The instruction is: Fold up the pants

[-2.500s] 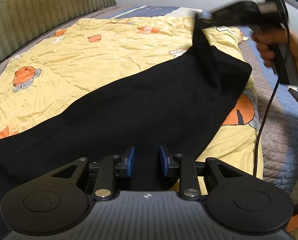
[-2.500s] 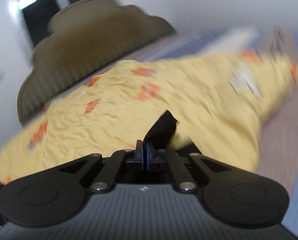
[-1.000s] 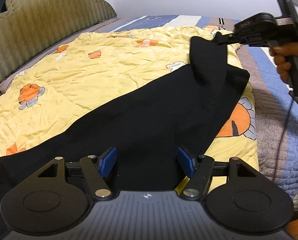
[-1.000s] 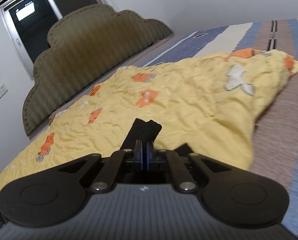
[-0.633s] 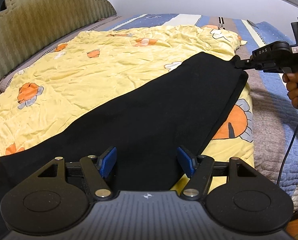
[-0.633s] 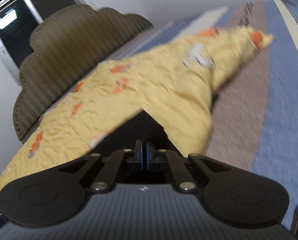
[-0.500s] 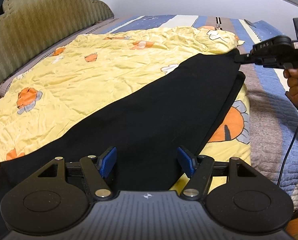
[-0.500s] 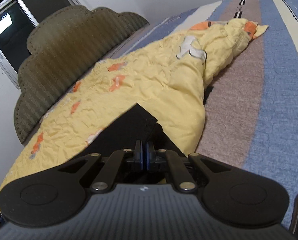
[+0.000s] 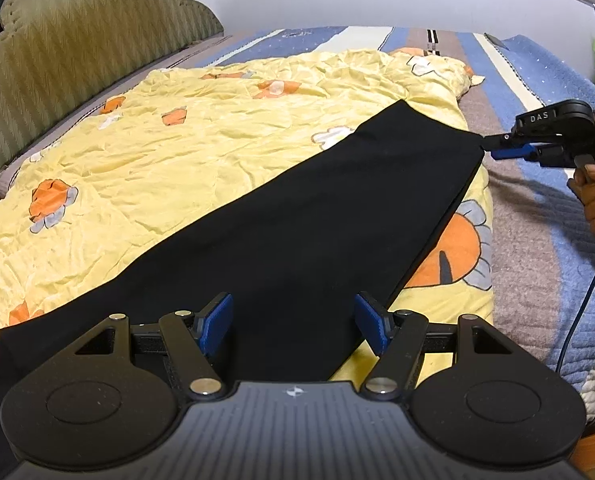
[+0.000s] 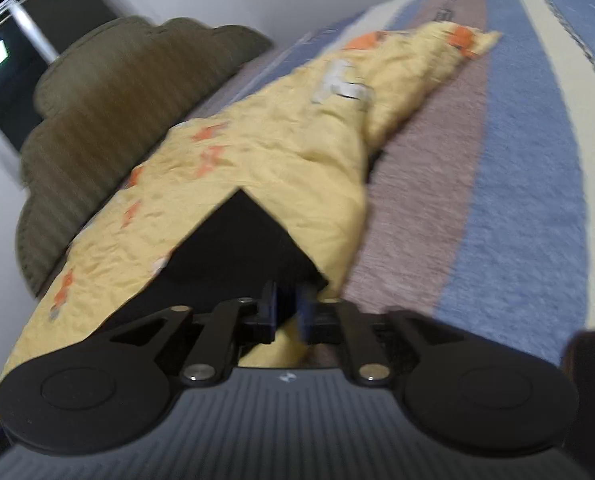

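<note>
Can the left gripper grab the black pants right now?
Probably yes. The left gripper is open right above the black pants, which lie flat on the yellow blanket with nothing in the way.

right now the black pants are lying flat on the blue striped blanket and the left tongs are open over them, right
Not quite. The black pants lie flat on the yellow floral quilt, not on the blue striped blanket beside it; the left wrist view shows this. The left tongs are open over them.
</note>
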A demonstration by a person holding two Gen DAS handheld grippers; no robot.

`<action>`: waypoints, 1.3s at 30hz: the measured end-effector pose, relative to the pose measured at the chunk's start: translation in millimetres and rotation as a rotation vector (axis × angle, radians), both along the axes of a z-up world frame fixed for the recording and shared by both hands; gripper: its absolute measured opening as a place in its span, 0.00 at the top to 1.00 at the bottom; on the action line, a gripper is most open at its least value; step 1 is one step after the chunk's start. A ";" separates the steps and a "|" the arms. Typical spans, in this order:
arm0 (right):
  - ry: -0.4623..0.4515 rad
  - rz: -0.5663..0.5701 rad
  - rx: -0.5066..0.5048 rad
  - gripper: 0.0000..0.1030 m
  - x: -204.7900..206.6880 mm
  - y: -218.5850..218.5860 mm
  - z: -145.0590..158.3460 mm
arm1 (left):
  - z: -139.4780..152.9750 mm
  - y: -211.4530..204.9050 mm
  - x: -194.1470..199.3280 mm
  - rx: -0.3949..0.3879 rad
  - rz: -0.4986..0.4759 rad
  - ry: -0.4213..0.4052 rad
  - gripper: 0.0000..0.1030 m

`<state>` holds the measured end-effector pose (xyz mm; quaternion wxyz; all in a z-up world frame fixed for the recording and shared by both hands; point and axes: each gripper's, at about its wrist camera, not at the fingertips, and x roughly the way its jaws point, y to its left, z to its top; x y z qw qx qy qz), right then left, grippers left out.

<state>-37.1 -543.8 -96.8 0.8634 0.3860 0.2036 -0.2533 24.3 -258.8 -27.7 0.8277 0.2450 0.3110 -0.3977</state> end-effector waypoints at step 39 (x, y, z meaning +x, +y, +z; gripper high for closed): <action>-0.191 -0.035 0.048 0.85 15.4 -9.1 4.9 | 11.6 -46.2 28.1 -0.025 0.044 0.019 0.26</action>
